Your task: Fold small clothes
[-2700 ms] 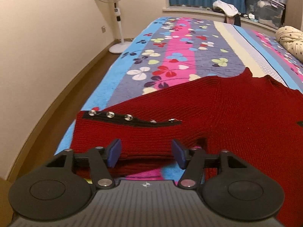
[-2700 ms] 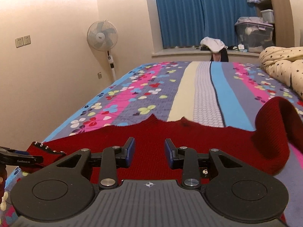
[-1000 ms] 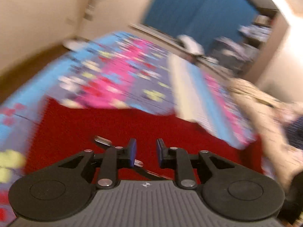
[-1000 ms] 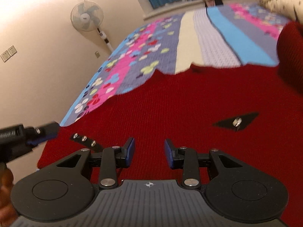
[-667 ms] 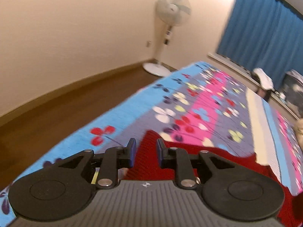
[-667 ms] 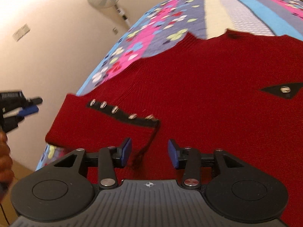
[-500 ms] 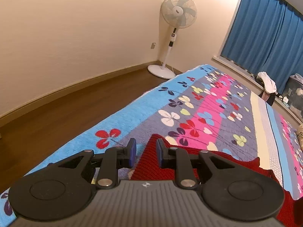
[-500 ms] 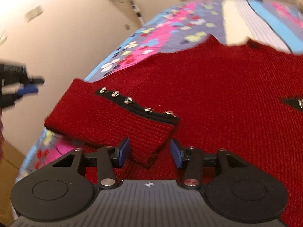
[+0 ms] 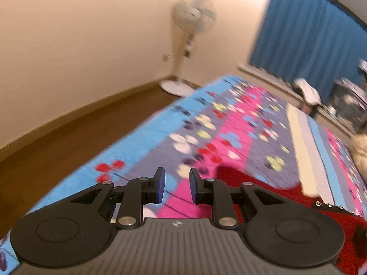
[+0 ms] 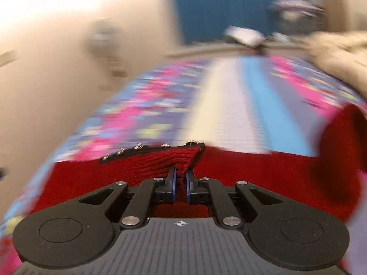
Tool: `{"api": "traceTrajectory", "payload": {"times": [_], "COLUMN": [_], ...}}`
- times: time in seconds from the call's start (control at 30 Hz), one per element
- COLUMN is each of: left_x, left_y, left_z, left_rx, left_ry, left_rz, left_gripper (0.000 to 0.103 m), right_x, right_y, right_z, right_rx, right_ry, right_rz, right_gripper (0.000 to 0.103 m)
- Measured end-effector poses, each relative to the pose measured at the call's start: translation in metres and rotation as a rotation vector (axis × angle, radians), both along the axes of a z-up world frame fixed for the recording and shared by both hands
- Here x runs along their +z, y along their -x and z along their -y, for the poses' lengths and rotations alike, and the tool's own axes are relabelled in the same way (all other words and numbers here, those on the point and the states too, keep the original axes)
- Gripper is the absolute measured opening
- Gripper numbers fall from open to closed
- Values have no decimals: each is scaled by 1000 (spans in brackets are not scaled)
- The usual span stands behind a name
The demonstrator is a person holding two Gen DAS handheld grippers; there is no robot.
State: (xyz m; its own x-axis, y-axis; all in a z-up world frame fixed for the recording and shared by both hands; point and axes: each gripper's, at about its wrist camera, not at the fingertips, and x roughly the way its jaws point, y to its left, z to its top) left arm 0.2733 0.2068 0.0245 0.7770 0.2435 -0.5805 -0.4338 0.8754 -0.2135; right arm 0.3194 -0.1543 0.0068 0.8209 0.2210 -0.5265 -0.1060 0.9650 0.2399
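Right wrist: right gripper (image 10: 180, 189) pinches sweater cuff (image 10: 160, 160) (left gripper (image 9: 175, 189) parted, empty)

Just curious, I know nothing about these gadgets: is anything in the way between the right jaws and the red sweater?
Nothing: the right gripper is already clamped on the red sweater, at its studded cuff.

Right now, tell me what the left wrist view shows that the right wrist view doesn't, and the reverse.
Only the left wrist view shows the left gripper, its fingers apart and holding nothing, over the bedspread, with wooden floor and a standing fan sharp enough to identify. Only the right wrist view shows the right gripper pinching the studded cuff of the red sweater. Both show the sweater, the bedspread and the blue curtain.
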Motion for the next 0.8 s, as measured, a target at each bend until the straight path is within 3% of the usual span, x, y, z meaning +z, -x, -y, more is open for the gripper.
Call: {"api": "traceTrajectory", "payload": {"times": [0.13,0.27,0.4,0.53,0.6,0.63,0.67,0.73,0.8], "left_x": [-16,-36,-52,-70,-77,-71,-64,-60,-78], "left_y": [-14,-28,-36,-46,-50,-48,-46,-43,-48], "left_z": [28,55,71,76,77,80,85,93,97], "left_rx": [-174,-294,-353,-370,-346,-335,-344,-375,-396], "left_ry": [29,29,44,46,-17,-52,-90,-137,-151], "left_rz": [-58,-110,-146,-227,-290,-276,-248,-209,-301], "left_gripper": [24,24,28,29,42,41,40,40,42], "right_x": [-25,-38,-43,-51,-52,-49,-45,-40,-51], "right_y": [-22,-27,-25,-30,-30,-29,-29,-24,-29], "right_z": [53,64,60,72,75,75,74,67,57], "right_rx": [-172,-197,-190,-207,-216,-223,-226,-182,-169], "right_ry": [45,25,71,2,-36,-49,-62,-58,16], "right_rz": [-116,-180,-210,-257,-257,-250,-231,-165,-221], "right_gripper": [8,8,8,11,15,19,31,46,46]}}
